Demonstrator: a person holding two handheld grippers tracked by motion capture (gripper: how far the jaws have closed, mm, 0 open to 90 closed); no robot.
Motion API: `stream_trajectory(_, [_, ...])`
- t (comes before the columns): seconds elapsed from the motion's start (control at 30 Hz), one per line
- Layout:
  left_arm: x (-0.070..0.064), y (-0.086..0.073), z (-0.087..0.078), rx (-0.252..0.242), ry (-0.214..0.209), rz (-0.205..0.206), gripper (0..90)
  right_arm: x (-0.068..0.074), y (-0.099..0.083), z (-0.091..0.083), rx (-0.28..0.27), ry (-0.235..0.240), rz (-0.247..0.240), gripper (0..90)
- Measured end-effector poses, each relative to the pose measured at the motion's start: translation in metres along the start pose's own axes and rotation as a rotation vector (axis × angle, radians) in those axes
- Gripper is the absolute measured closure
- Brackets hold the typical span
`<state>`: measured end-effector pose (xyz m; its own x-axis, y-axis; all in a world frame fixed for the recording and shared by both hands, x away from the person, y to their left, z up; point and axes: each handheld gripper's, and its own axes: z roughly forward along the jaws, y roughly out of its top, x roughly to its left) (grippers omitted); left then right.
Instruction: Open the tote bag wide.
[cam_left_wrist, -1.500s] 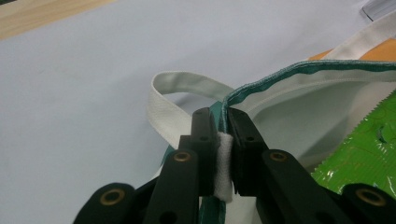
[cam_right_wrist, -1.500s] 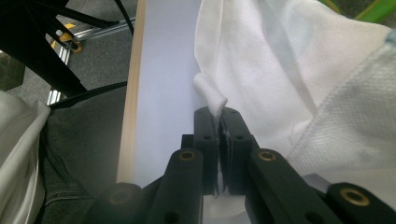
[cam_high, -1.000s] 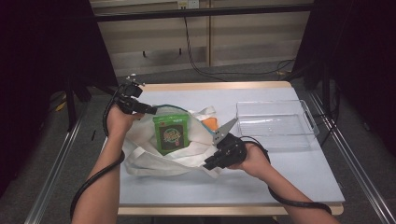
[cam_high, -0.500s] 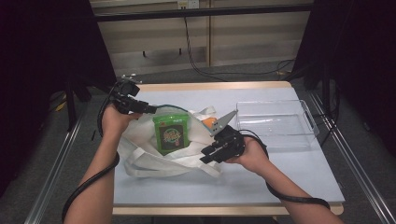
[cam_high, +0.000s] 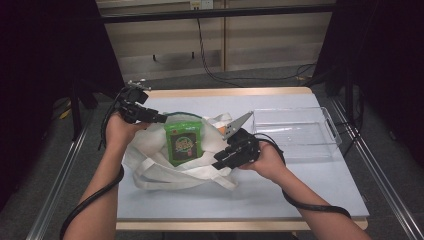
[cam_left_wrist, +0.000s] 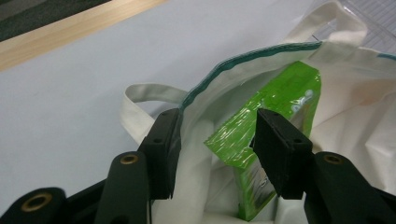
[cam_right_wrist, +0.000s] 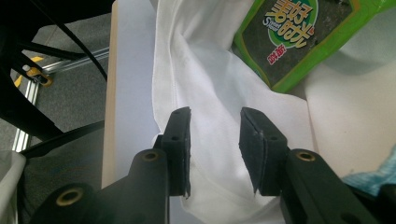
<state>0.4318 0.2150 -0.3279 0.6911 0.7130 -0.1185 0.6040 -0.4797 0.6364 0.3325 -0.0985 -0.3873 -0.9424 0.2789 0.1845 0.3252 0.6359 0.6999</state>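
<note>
A white tote bag (cam_high: 150, 150) lies on the table with a green snack packet (cam_high: 184, 142) in its mouth. My left gripper (cam_high: 161, 120) is at the bag's far left rim. In the left gripper view it (cam_left_wrist: 217, 149) stands open, the teal-trimmed bag rim (cam_left_wrist: 243, 58) meeting its left jaw and the green packet (cam_left_wrist: 275, 100) just beyond. My right gripper (cam_high: 218, 164) hovers over the bag's near right side. In the right gripper view it (cam_right_wrist: 215, 140) is open above white bag cloth (cam_right_wrist: 210, 79), with the packet (cam_right_wrist: 299, 32) ahead to the right.
A clear plastic tray (cam_high: 295, 112) stands at the right of the pale table (cam_high: 300, 195). An orange item (cam_high: 221, 130) peeks out by the bag's handle. Something light blue (cam_right_wrist: 369, 179) shows at the right gripper view's lower right. Metal rails flank the table.
My right gripper has edged slightly left and away over the bag. The left gripper, bag and packet have hardly moved.
</note>
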Motion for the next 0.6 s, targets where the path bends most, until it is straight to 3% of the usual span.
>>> stream_trajectory(0.07, [-0.004, 0.000, 0.001, -0.014, -0.007, -0.010, 51.8, -0.002, 0.000, 0.000, -0.009, 0.008, 0.012, 64.0])
stream_trajectory(0.1, [-0.005, 0.001, 0.000, 0.000, -0.016, 0.014, 52.4, -0.003, 0.001, 0.000, -0.014, 0.009, 0.022, 64.0])
stream_trajectory(0.23, [-0.011, 0.001, 0.000, -0.019, -0.029, 0.010, 53.1, -0.005, 0.002, -0.002, -0.020, -0.004, 0.022, 64.0])
stream_trajectory(0.27, [-0.011, 0.001, -0.001, -0.010, -0.037, 0.028, 53.4, -0.006, 0.003, -0.002, -0.019, -0.003, 0.019, 64.1])
stream_trajectory(0.6, [-0.025, -0.007, 0.003, -0.002, -0.090, 0.050, 59.8, -0.009, 0.009, -0.003, -0.020, -0.013, 0.031, 67.5])
